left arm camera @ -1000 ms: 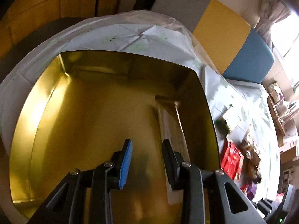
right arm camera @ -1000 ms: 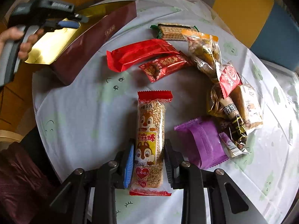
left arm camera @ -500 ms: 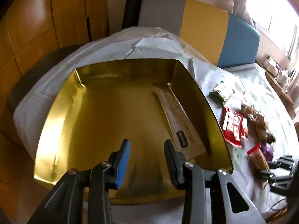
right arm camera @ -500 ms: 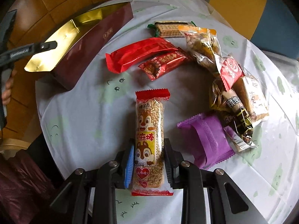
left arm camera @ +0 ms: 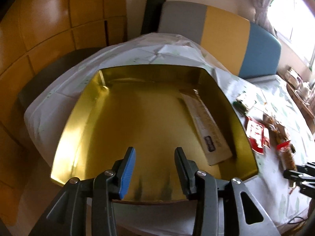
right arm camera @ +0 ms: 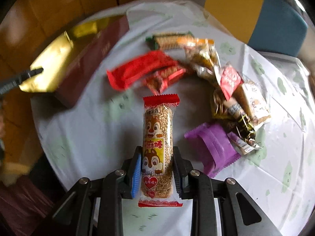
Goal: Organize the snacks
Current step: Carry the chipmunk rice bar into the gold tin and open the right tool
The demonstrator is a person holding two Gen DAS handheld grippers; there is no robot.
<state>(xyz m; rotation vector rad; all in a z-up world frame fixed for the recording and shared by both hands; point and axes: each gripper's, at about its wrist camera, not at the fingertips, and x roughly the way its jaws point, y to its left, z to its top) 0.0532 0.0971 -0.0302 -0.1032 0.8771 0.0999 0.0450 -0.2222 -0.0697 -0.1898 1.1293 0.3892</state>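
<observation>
My right gripper (right arm camera: pixel 157 169) is shut on a squirrel-print sesame bar (right arm camera: pixel 157 143) with red ends, held lifted above the table. Its pads press both sides of the bar. My left gripper (left arm camera: pixel 155 167) is open and empty, above the near edge of the gold-lined box (left arm camera: pixel 137 122). One long pale snack packet (left arm camera: pixel 206 131) lies along the box's right wall. The box also shows in the right wrist view (right arm camera: pixel 82 59), dark red outside, at the table's left. The left gripper's tip (right arm camera: pixel 21 76) pokes in there.
Loose snacks lie on the white tablecloth (right arm camera: pixel 78 133): a long red packet (right arm camera: pixel 141 68), a purple packet (right arm camera: pixel 214 147), a green-ended biscuit pack (right arm camera: pixel 169 39), and several more at the right (right arm camera: pixel 236 98). A grey, yellow and blue bench (left arm camera: pixel 226 35) stands behind the table.
My right gripper has closed on the sesame bar and raised it off the cloth. My left gripper has drawn back and up from inside the box to its near edge.
</observation>
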